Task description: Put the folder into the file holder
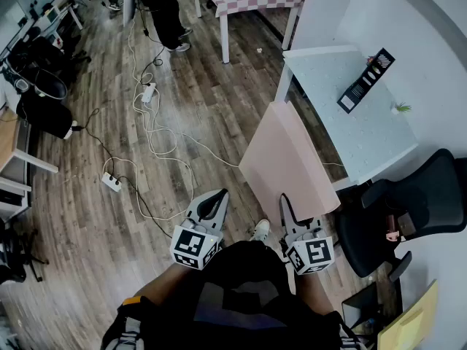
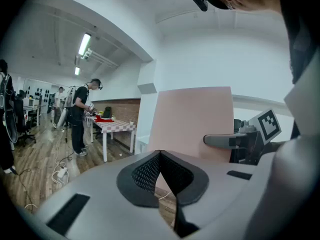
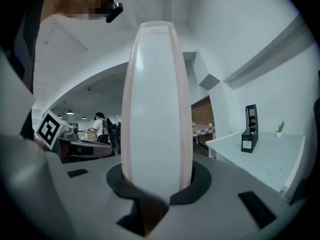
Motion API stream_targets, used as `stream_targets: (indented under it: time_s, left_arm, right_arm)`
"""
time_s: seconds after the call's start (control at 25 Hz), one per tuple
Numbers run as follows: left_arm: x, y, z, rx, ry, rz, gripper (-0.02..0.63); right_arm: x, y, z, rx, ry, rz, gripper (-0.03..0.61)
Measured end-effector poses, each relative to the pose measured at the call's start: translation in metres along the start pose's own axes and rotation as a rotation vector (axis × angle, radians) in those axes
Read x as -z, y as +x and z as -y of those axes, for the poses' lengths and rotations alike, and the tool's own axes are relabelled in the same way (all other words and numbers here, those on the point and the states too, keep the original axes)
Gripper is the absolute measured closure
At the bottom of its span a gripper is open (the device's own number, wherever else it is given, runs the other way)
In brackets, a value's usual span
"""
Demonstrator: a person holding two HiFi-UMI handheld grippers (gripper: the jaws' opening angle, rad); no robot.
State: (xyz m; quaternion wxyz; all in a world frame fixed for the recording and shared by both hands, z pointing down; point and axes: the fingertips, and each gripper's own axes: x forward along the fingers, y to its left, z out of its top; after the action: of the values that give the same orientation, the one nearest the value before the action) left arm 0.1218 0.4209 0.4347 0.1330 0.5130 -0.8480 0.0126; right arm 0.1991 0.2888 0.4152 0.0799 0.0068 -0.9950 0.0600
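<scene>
While the right tool (image 1: 287, 211) clamps it, the folder (image 1: 288, 159) juts forward.

folder (image 1: 288, 159): pink, on edge, midair | file holder (image 1: 365, 80): blk, upright on table (image 1: 328, 86), well apart

Open office-lab workspace.
Marked by white desk (image 1: 343, 86), black office chair (image 1: 430, 195), floor-strewn power strips (image 1: 111, 183) and cables (image 1: 157, 133), ceiling tube lights (image 2: 84, 44).

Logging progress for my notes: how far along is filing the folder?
Done: the pink folder is gripped in the right tool. In hand: it is held in the air beside the white table. Left: slotting it into the black file holder on that table. The left tool is shut, empty.
</scene>
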Motion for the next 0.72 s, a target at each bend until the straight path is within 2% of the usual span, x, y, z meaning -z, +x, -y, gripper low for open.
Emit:
stream_targets:
  time_s: [0.2, 0.44, 0.72]
  left_arm:
    - [-0.003, 0.018, 0.011, 0.002, 0.002, -0.002, 0.607]
    - [-0.005, 0.043, 0.021, 0.018, 0.007, -0.018, 0.607]
    - [-0.017, 0.090, 0.045, 0.039, 0.023, -0.028, 0.607]
  right_arm:
    - [-0.002, 0.000, 0.018, -0.017, 0.000, 0.008, 0.475]
    - [-0.004, -0.001, 0.042, -0.009, 0.054, 0.022, 0.472]
    - [-0.010, -0.003, 0.095, 0.018, 0.090, 0.041, 0.466]
